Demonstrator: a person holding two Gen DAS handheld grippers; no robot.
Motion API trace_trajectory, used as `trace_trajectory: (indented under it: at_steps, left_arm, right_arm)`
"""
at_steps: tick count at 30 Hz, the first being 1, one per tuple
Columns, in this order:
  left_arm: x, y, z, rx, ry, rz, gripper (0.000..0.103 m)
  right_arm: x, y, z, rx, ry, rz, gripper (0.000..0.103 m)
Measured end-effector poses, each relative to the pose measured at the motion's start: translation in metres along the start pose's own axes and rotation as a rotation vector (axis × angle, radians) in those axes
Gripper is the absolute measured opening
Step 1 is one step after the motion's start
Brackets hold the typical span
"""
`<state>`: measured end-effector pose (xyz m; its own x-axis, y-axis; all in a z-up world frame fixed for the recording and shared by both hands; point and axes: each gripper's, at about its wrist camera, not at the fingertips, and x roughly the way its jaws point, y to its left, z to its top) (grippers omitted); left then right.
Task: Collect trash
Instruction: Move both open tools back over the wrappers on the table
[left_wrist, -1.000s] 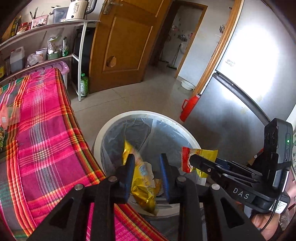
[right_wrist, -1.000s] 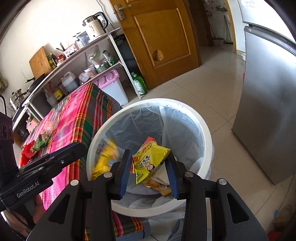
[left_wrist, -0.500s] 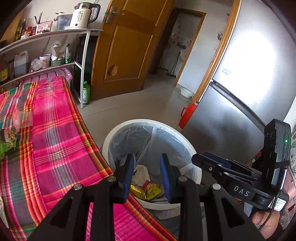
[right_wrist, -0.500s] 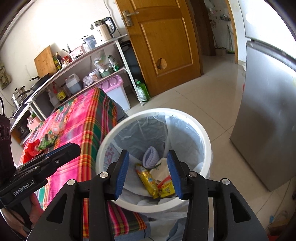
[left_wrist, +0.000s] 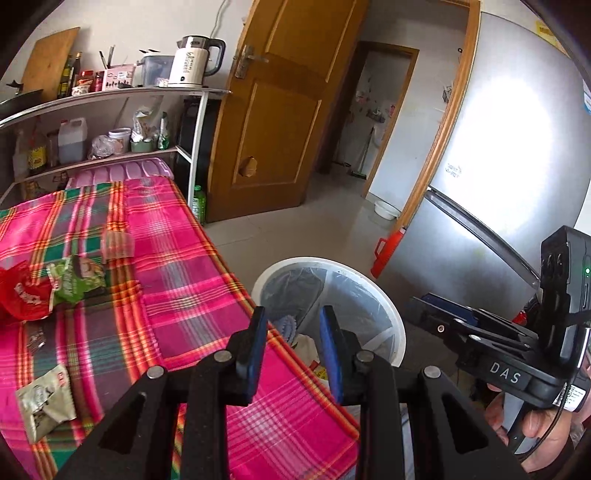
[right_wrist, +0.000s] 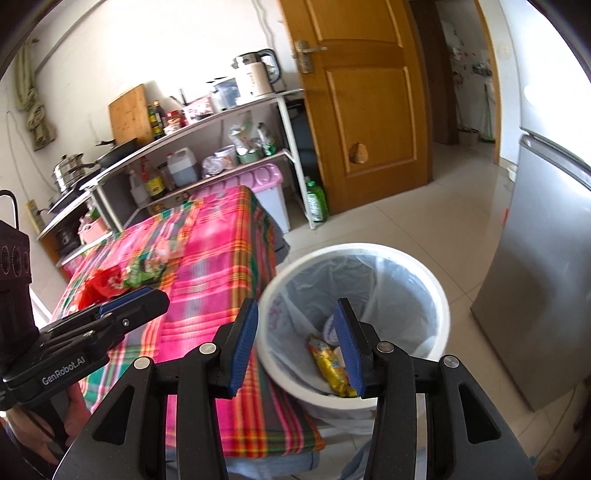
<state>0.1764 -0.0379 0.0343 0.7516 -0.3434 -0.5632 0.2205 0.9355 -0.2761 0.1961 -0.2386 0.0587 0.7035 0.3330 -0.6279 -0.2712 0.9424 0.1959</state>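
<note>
A white bin (left_wrist: 376, 295) (right_wrist: 436, 291) with a clear liner stands on the floor beside the table; yellow wrappers (right_wrist: 328, 362) lie at its bottom. My left gripper (left_wrist: 291, 325) is open and empty, raised over the table corner near the bin. My right gripper (right_wrist: 295, 317) is open and empty too, above the bin's near rim. On the pink plaid cloth (left_wrist: 177, 280) lie a red wrapper (left_wrist: 22, 295) (right_wrist: 103, 282), a green packet (left_wrist: 77, 278) (right_wrist: 142, 271), a clear plastic piece (left_wrist: 116, 245) and a pale packet (left_wrist: 46, 402).
A silver fridge (left_wrist: 498, 177) (right_wrist: 543, 258) stands right of the bin, with a red container (left_wrist: 386, 251) at its foot. A shelf rack (left_wrist: 110, 122) with a kettle and bottles is behind the table, beside a wooden door (left_wrist: 273, 122). A hand (left_wrist: 535, 424) holds the other gripper.
Both grippers dropped their yellow wrappers into the bin, then rose and pulled back from it. The bin now looks smaller and more of the table shows.
</note>
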Motion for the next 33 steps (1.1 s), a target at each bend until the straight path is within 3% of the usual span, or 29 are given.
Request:
trace_trajectory:
  at_steps: [23, 33]
  left_arm:
    - [-0.061, 0.045, -0.027, -0.049, -0.057, 0.159, 0.03]
    - [-0.083, 0.077, -0.039, -0.09, -0.076, 0.242, 0.04]
  right_arm:
    - [0.001, 0.066, -0.015, -0.12, 0.022, 0.116, 0.044]
    - [0.01, 0.096, -0.02, -0.169, 0.045, 0.162, 0.045]
